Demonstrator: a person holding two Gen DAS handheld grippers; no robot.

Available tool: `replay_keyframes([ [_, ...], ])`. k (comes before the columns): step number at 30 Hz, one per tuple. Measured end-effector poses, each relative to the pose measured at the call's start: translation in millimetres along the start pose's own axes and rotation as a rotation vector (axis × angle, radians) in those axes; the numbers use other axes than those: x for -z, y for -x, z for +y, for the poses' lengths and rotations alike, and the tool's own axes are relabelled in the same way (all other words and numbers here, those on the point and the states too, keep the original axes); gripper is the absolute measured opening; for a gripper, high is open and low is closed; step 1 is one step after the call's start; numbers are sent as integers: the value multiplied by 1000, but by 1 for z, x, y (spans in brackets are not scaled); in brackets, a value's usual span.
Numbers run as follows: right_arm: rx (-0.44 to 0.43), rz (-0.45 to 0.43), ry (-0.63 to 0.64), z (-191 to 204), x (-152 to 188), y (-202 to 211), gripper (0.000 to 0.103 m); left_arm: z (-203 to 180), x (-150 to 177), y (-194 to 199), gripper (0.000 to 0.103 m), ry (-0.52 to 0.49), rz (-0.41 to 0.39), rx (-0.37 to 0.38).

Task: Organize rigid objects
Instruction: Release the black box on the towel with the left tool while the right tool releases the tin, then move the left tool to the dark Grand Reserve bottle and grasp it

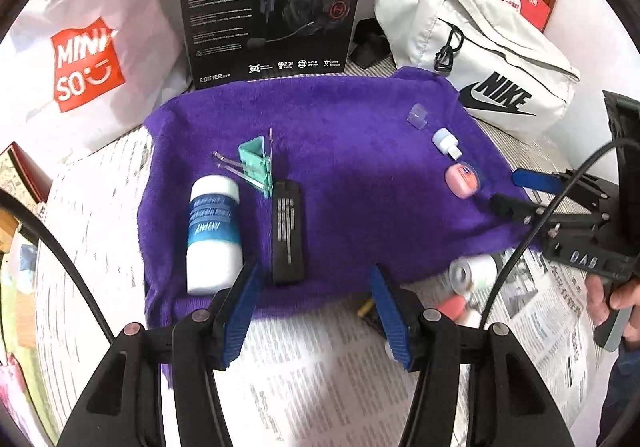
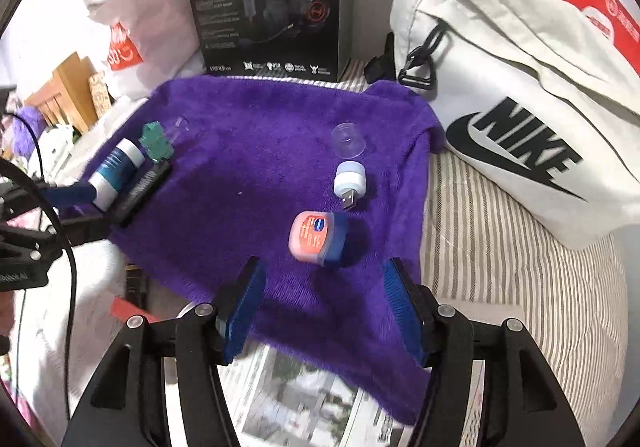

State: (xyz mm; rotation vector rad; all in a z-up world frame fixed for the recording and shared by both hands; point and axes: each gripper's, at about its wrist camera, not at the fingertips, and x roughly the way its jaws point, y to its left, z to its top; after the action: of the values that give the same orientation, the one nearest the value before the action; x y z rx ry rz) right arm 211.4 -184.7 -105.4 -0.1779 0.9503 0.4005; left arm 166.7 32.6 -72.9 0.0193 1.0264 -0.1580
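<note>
Both tongs wide open over the purple fleece cloth (image 1: 360, 167).

Left wrist view: your left gripper (image 1: 316, 311) grips nothing; the white cylindrical bottle (image 1: 214, 235) and flat black case (image 1: 286, 233) lie just ahead. Right wrist view: your right gripper (image 2: 324, 307) is empty; the pink-lidded blue jar (image 2: 318, 233) lies just ahead.

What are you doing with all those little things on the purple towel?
Someone is tidying small things on a purple towel with two hand-held grippers. Both the left gripper and the right gripper are open and hold nothing. On one side lie a white bottle, a green clip and a flat black case. On the other lie a clear cap, a small USB plug and a pink jar, nearest the right gripper.
</note>
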Motion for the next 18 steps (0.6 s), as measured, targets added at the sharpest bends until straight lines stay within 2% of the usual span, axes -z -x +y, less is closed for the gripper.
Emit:
replay_keyframes([
  [6,13,-22,-72,-13,16,28,61,3,21,-6,55,60,33,18],
  [12,8,-41,-115,-21,42,58,61,4,26,-28,55,125,63,22],
  [18,12,-48,-130,-23,68,82,61,-18,23,-34,55,112,78,38],
])
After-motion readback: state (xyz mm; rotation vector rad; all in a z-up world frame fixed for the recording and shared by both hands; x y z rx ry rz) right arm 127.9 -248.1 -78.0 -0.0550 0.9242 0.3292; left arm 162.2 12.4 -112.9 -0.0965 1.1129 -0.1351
